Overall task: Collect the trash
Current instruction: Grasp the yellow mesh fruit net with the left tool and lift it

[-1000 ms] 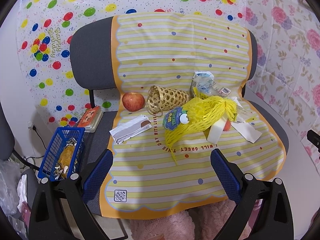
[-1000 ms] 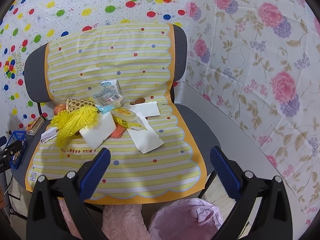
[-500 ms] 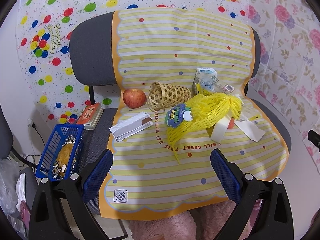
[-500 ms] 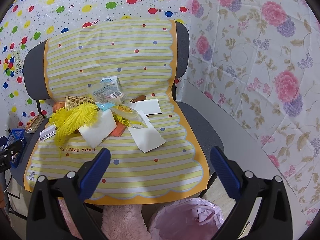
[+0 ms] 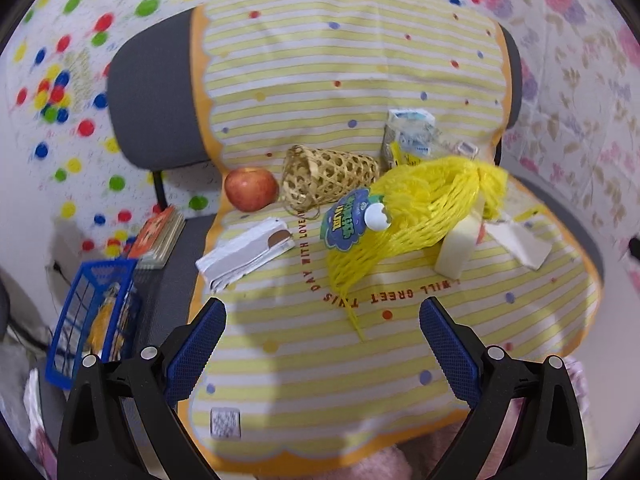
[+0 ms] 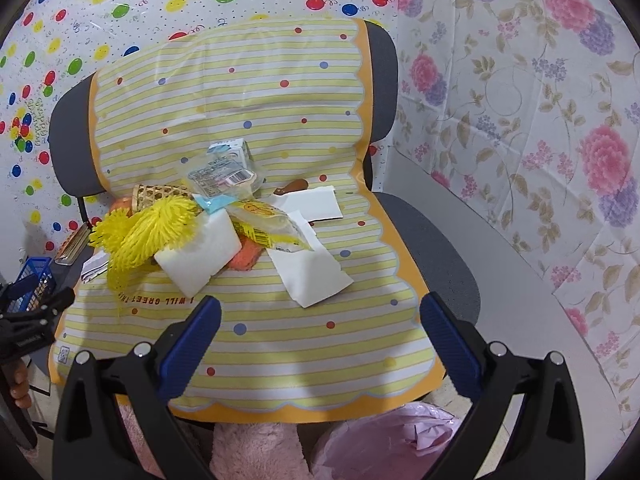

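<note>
We hold our left tool (image 5: pixel 322 344) level above the front edge of the chair seat (image 5: pixel 560 208), its 2 blue ribbed pads (image 5: pixel 196 350) spread wide apart with nothing between them. Our right tool (image 6: pixel 320 340) hangs over the same front edge, nearer the right corner, fingers equally parted and empty.

The seat and back wear a glossy striped yellow cover (image 5: pixel 352 60) with a scalloped orange border. The trash sits mid-seat toward the back: a crumpled yellow mesh net bag (image 5: pixel 420 204) with a blue label lies partly over a white foam block (image 6: pixel 198 254), which touches a flat white paper sheet (image 6: pixel 310 276). A clear crinkled plastic wrapper (image 6: pixel 220 174) leans against a small carton (image 6: pixel 234 150) by the backrest. A folded white napkin (image 5: pixel 244 254) lies near the left edge.

Beside it rest a round red apple (image 5: pixel 251 189) and a woven bamboo basket (image 5: pixel 330 178), tipped on its side, touching the net bag.

A blue wire basket (image 5: pixel 92 312) stands left of the chair; a pink plastic bag (image 6: pixel 388 446) sits below the front edge.
</note>
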